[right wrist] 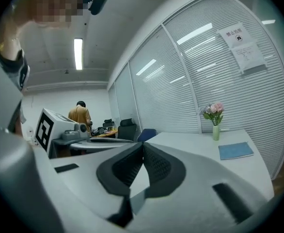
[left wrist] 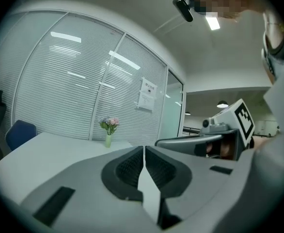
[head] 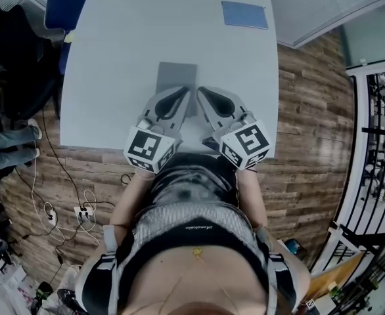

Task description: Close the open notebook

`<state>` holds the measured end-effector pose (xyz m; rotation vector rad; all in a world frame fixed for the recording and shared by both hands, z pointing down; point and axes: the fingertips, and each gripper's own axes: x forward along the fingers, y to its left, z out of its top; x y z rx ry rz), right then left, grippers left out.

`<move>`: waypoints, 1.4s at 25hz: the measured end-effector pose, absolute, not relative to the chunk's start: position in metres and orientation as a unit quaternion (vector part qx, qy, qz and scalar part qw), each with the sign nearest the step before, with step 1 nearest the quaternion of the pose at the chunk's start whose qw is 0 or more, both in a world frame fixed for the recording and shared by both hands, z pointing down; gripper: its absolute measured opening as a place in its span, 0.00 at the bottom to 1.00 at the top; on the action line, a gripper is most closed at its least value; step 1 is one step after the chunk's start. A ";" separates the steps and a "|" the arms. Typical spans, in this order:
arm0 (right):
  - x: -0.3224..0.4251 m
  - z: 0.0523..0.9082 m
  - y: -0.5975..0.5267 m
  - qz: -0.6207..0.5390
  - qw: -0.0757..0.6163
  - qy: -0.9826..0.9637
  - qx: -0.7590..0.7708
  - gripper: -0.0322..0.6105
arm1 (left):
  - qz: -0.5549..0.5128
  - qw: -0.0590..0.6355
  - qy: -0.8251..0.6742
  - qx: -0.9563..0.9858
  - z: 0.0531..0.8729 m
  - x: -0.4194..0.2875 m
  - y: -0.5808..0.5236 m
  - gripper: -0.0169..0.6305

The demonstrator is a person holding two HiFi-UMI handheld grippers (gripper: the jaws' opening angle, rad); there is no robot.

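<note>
A grey notebook (head: 177, 77) lies flat and closed on the white table (head: 113, 64); its near end is hidden behind my grippers. My left gripper (head: 185, 90) and right gripper (head: 202, 90) hang side by side above the table's near edge, close to the person's body, pointing out over the table. Both are shut with nothing between the pads. In the left gripper view the jaws meet at their tips (left wrist: 144, 148), and the right gripper's body (left wrist: 200, 142) shows beside them. The right gripper view shows its own closed jaws (right wrist: 143, 144).
A blue notebook (head: 245, 14) (right wrist: 235, 150) lies at the table's far right. A small vase of flowers (left wrist: 108, 130) (right wrist: 215, 125) stands at the far edge. A blue chair (head: 64, 12) stands at the table's left, and cables (head: 67, 202) lie on the wooden floor.
</note>
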<state>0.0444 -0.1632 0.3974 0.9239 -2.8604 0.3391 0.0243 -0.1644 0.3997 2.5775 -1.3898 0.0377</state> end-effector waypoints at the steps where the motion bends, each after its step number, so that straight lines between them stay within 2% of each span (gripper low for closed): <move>1: 0.044 0.394 -0.162 0.110 0.054 -0.946 0.301 0.05 | 0.010 0.103 -0.473 0.875 0.396 0.024 -0.165 0.05; 12: 0.037 0.374 -0.157 0.106 0.015 -0.952 0.287 0.05 | 0.001 0.087 -0.483 0.871 0.365 0.019 -0.163 0.05; 23: 0.040 0.372 -0.158 0.096 0.022 -0.954 0.285 0.05 | -0.005 0.067 -0.481 0.874 0.364 0.022 -0.160 0.05; 35: 0.038 0.378 -0.159 0.093 0.032 -0.955 0.280 0.05 | 0.010 0.075 -0.491 0.868 0.367 0.016 -0.164 0.05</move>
